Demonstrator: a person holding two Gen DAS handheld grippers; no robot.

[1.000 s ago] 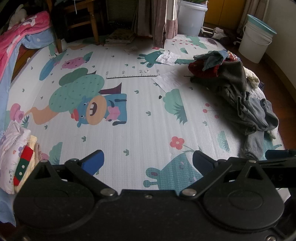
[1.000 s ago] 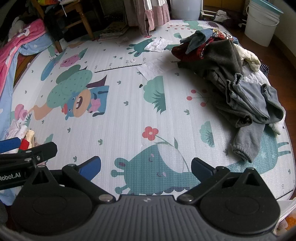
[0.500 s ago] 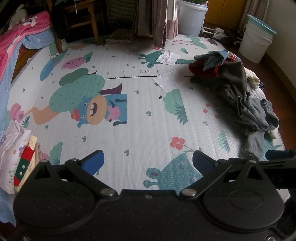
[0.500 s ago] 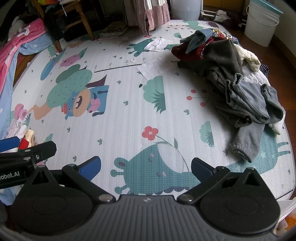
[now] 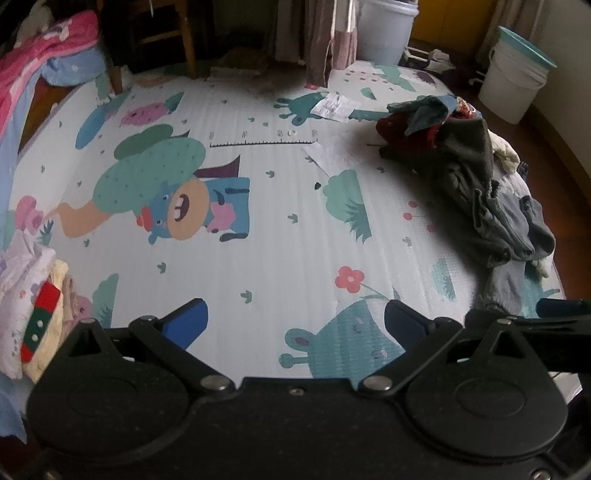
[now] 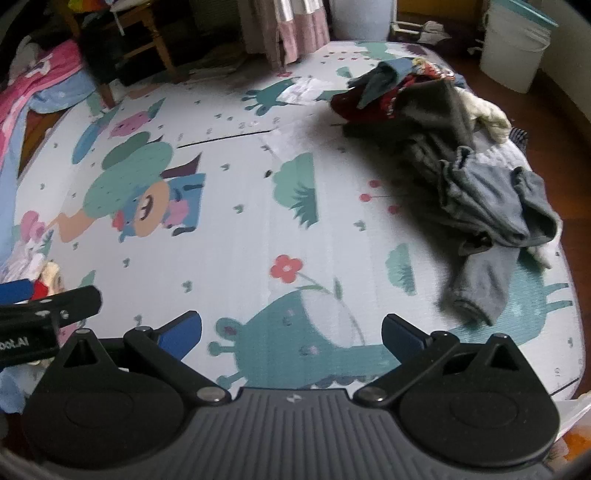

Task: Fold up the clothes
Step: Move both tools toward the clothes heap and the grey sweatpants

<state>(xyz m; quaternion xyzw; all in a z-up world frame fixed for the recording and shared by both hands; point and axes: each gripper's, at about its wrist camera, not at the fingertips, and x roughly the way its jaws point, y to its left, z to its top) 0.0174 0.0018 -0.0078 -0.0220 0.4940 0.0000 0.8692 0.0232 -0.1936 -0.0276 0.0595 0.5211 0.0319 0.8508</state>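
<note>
A heap of unfolded clothes lies on the right side of the cartoon play mat: red and teal pieces at the back, dark grey in the middle, blue-grey trousers in front. Folded light clothes are stacked at the mat's left edge. My left gripper hangs open over the near mat, nothing between its fingers. My right gripper is open too, left of the trouser leg, apart from it.
Papers lie on the far mat. White buckets stand beyond the right and far edges. A wooden chair and pink bedding are at the far left. Brown floor borders the mat on the right.
The right wrist view has shifted a little and blurred; the clothes heap sits slightly lower in it. The left gripper holds almost still. Both stay open.
</note>
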